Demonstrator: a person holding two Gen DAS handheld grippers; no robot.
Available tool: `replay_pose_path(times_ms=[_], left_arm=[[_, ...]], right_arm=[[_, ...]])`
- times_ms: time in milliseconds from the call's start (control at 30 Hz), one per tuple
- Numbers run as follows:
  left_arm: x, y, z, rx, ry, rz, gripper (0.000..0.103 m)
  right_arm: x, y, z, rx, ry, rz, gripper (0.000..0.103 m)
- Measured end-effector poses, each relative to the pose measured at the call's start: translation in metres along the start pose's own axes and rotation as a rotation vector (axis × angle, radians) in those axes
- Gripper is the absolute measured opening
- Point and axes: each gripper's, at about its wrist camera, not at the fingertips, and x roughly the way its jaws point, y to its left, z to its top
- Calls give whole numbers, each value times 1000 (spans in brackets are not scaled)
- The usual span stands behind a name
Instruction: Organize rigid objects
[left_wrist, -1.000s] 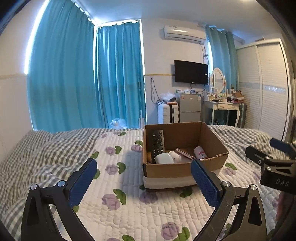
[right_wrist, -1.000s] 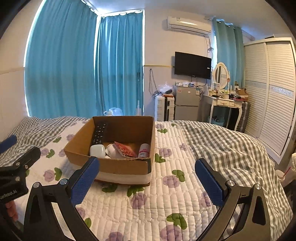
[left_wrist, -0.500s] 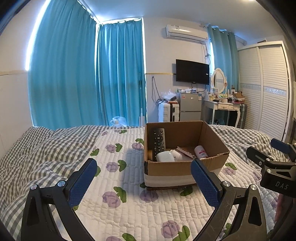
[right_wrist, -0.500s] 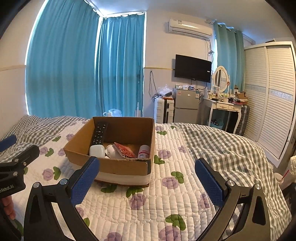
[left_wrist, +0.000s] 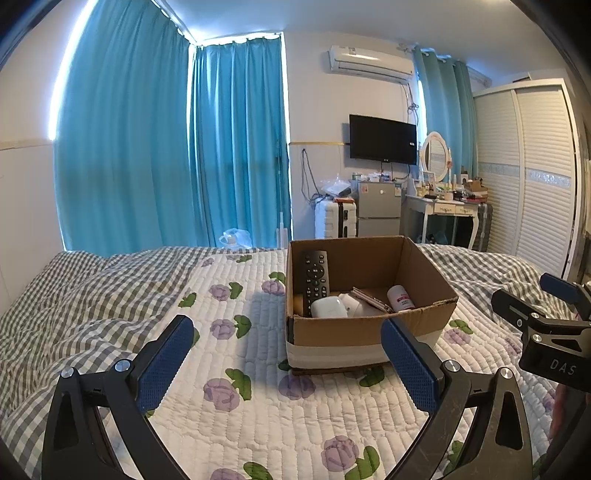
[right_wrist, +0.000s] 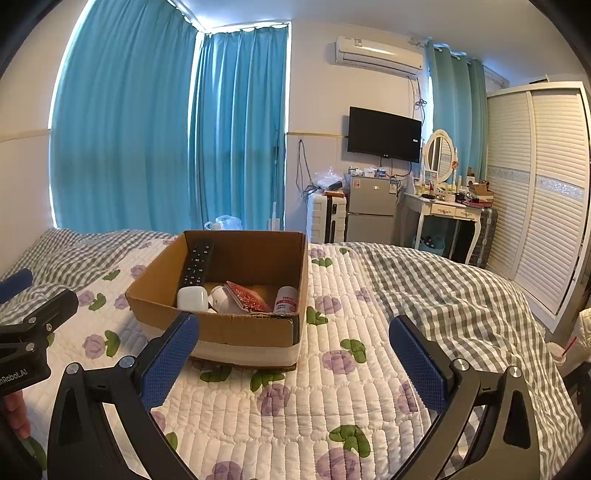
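An open cardboard box (left_wrist: 369, 334) (right_wrist: 236, 330) stands on the flowered quilt. Inside it are a black remote (left_wrist: 315, 277) (right_wrist: 195, 263) leaning on the left wall, a white case (left_wrist: 328, 307) (right_wrist: 192, 297), a red glittery flat item (right_wrist: 246, 296) and a small white bottle (left_wrist: 399, 297) (right_wrist: 287, 298). My left gripper (left_wrist: 288, 363) is open and empty, held in front of the box. My right gripper (right_wrist: 293, 360) is open and empty, in front of the box's right corner.
The bed has a white flowered quilt (right_wrist: 332, 387) and a grey checked blanket (right_wrist: 443, 288). Beyond the bed stand a small fridge (right_wrist: 371, 212), a white dressing table (right_wrist: 445, 214), a wardrobe (right_wrist: 535, 192) and blue curtains (left_wrist: 166, 155).
Both grippers have tilted up slightly, so the box sits a little lower in each view. Both stay open and empty; the box's contents have not moved.
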Motion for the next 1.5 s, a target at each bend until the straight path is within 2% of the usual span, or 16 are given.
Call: replay_pose_path(times_ms=[1500], left_arm=[[-2,3,-5,-4,-11,25,103]], right_arm=[[5,1,-4,1,23,-4,103]])
